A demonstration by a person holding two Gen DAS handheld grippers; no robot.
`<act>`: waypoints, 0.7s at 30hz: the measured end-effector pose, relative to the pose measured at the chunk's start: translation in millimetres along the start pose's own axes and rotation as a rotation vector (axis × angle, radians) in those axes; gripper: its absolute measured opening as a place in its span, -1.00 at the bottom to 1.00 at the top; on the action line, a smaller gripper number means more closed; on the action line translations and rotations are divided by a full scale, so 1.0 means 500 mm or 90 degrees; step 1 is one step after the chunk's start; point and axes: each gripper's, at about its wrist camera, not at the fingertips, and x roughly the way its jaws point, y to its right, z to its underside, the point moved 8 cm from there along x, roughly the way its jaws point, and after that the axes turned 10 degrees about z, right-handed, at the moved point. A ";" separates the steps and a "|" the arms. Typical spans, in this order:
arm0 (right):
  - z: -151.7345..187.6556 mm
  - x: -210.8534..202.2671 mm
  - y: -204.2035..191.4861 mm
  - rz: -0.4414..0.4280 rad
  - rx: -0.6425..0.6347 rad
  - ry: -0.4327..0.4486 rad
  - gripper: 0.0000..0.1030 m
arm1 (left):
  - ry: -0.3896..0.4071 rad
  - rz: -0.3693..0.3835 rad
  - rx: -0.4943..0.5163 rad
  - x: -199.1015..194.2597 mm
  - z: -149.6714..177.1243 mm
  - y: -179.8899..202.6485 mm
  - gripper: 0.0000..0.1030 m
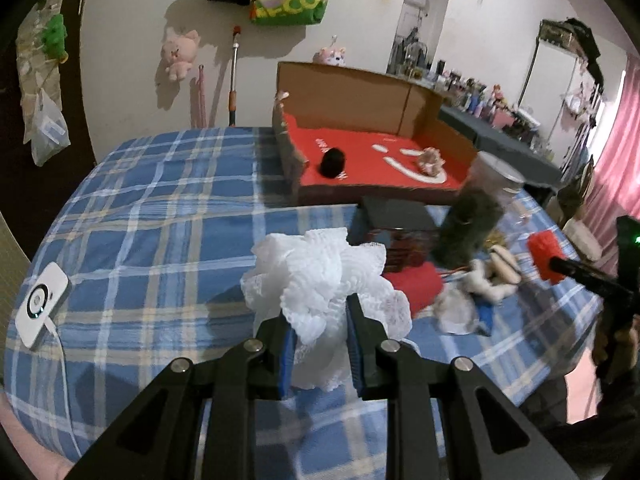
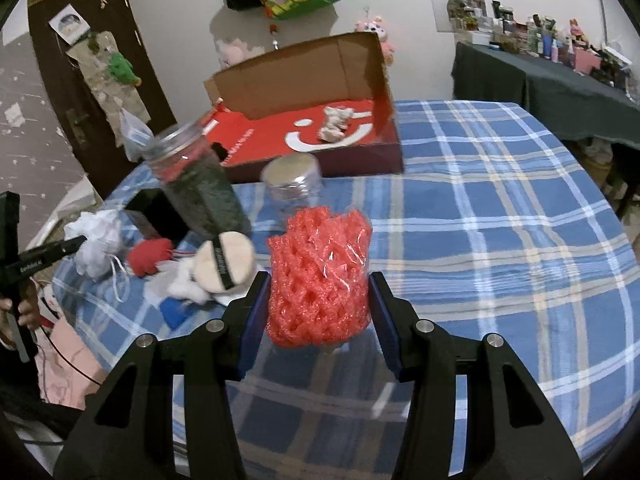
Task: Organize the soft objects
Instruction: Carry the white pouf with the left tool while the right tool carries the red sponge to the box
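The left tool point(image 1: 320, 344) is clamped on a white mesh pouf point(image 1: 320, 280), held above the plaid cloth point(image 1: 160, 220) covering the table. The right tool point(image 2: 318, 316) grips a red foam net point(image 2: 320, 272), its blue pads point(image 2: 252, 320) pressed against the net's sides, also above the cloth.

Just beyond lies a loose pile: a round beige puff point(image 2: 226, 260) with a dark band, a red soft piece point(image 2: 150, 256), white fluff point(image 2: 188, 284) and a small blue item point(image 2: 174, 312). Behind the pile stand a dark box point(image 1: 396, 216), a tall clear jar point(image 2: 200, 188) holding something dark green, and a shorter clear jar point(image 2: 292, 180).

Farther back, an open cardboard box point(image 1: 360, 96) with a red floor holds a black fuzzy ball point(image 1: 332, 162) and a pale pinkish soft item point(image 1: 430, 160), well apart from each other.
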 end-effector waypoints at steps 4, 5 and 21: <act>-0.005 0.013 0.022 0.023 -0.014 -0.015 -0.09 | -0.012 -0.010 0.015 0.022 -0.014 -0.026 -0.54; -0.008 0.017 0.027 0.029 -0.020 -0.017 -0.09 | -0.010 -0.007 0.023 0.026 -0.020 -0.030 -0.54; -0.071 0.088 0.072 0.066 -0.120 -0.019 -0.09 | 0.003 0.020 0.176 0.088 -0.103 -0.049 -0.55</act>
